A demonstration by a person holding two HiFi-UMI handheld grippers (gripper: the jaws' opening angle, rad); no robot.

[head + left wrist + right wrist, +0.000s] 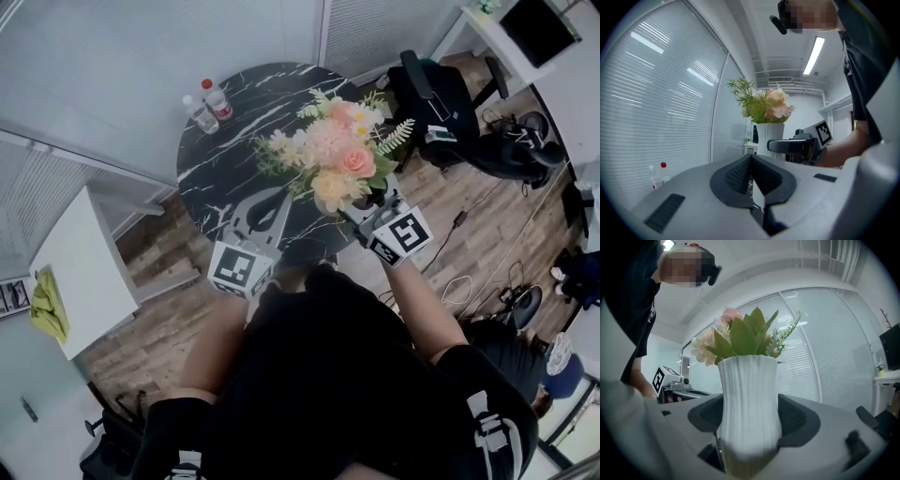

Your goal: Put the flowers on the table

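2 bottles [208,105] at far-left rim of table [225,161], open marble beside them, flowers [333,155] over right half, chair [441,103] beyond

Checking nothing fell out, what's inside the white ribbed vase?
Pink and cream flowers with green leaves rise from the vase, held in the right tongs. Its wall hides the stems and any water.

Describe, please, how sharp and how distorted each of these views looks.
Head view: evenly lit, flowers sharp, edges bowed. Left gripper view: fisheye curves the blinds, ceiling light glares. Right gripper view: the vase blurs at its base, close to the lens.
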